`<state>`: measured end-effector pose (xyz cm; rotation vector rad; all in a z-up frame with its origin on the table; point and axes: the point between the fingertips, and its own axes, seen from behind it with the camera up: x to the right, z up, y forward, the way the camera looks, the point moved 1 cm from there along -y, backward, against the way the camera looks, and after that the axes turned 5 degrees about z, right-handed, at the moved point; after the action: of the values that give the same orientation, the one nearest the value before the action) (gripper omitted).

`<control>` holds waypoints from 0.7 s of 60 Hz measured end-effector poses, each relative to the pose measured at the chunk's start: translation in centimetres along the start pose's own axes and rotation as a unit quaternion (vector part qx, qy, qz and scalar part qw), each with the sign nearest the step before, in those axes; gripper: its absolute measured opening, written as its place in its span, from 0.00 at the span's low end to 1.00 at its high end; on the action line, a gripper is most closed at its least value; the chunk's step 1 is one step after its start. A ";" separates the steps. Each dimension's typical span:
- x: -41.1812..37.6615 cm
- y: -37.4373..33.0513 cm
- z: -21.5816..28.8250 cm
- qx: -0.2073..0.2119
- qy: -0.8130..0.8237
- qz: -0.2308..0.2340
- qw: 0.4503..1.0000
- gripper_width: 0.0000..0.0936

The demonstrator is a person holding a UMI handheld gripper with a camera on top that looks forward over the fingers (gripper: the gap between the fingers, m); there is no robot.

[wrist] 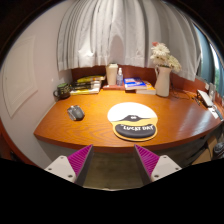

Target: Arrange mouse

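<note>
A dark mouse (75,112) lies on the wooden table (100,125), left of a round mouse pad (131,119) that is white with a black lower band and lettering. My gripper (112,160) is open and empty, its two magenta pads (78,158) apart. It hangs in front of the table's near edge, with the mouse pad ahead and slightly right and the mouse ahead and to the left.
At the back of the table stand a white vase with flowers (161,72), a white cup (112,73), books (87,84) and a dark object (62,91) at the far left. Papers lie by the vase. A curtain hangs behind. Floor shows below the table edge.
</note>
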<state>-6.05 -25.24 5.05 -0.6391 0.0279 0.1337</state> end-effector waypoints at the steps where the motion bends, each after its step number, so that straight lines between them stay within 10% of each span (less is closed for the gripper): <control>1: -0.9 0.5 -0.1 -0.004 -0.002 0.004 1.000 0.87; 42: -14.4 22.6 8.1 -0.058 -0.039 0.035 0.997 0.86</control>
<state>-23.50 -4.12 -0.90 -0.7489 -0.0325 0.2286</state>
